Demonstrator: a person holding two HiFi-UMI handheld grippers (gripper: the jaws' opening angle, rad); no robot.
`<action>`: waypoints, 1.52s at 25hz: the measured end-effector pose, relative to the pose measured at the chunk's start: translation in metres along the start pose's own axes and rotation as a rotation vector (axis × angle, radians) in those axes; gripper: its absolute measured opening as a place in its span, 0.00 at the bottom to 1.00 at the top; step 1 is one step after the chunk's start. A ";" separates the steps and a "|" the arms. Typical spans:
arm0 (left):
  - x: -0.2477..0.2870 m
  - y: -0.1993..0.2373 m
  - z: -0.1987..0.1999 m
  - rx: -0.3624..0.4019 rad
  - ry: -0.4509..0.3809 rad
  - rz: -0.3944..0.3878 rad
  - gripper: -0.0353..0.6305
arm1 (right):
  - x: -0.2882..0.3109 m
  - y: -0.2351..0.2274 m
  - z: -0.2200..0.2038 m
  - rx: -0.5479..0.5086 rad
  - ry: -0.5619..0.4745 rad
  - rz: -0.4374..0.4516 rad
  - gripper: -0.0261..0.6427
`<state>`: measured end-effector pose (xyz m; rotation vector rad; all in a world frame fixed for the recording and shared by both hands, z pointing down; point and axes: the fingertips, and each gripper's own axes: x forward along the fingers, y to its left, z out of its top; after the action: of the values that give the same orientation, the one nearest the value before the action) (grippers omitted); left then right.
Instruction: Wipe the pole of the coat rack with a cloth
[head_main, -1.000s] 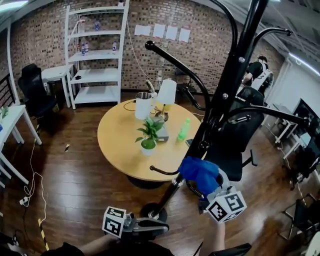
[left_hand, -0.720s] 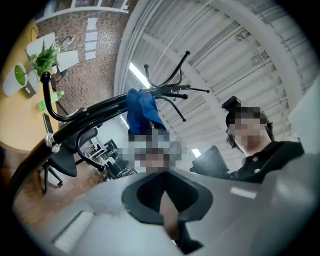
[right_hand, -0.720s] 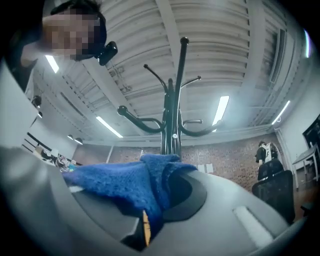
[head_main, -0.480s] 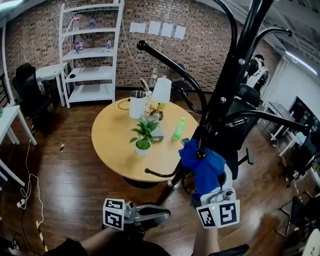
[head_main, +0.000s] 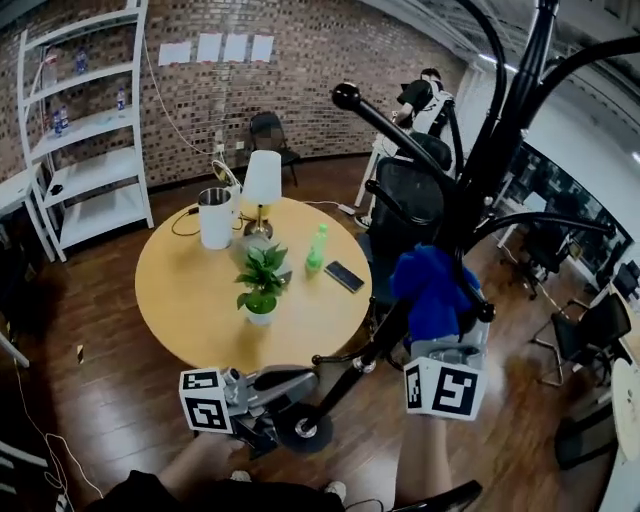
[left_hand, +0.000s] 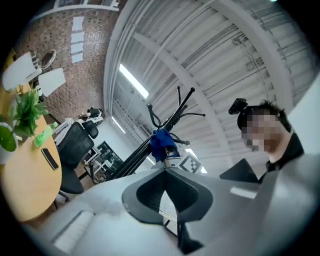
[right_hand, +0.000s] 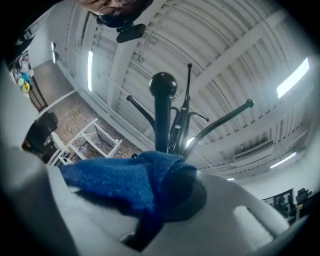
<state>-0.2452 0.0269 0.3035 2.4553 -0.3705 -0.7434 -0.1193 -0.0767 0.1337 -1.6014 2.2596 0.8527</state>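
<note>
brick walls behind, we pinch the soft, limp cloth (head_main: 430, 290) in right gripper (head_main: 445, 345) fingers at the stiff pole (head_main: 500, 130); left gripper (head_main: 300, 380) fingers closed, empty.

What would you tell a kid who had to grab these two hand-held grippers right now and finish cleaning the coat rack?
Right hand-held gripper: shut on the fluffy blue cloth, which lies against the lower half of the black metal pole of the coat rack.
Left hand-held gripper: shut and empty, held low near the rack's round base.
Done: the cloth is gripped and on the pole. How much is already wiped doesn't show.
Left: rub the cloth along the pole, probably the upper part too.
</note>
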 end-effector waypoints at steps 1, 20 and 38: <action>-0.005 0.001 0.006 -0.007 0.012 -0.013 0.06 | 0.003 0.002 0.000 -0.002 0.015 -0.019 0.08; -0.010 0.021 0.066 0.007 -0.027 0.029 0.06 | -0.052 0.011 -0.088 0.137 0.205 -0.087 0.08; 0.018 0.061 0.082 -0.046 0.112 -0.068 0.06 | -0.176 0.080 -0.294 0.378 0.567 -0.312 0.08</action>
<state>-0.2845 -0.0647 0.2732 2.4633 -0.2254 -0.6313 -0.0889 -0.0937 0.4840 -2.0986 2.2132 -0.1276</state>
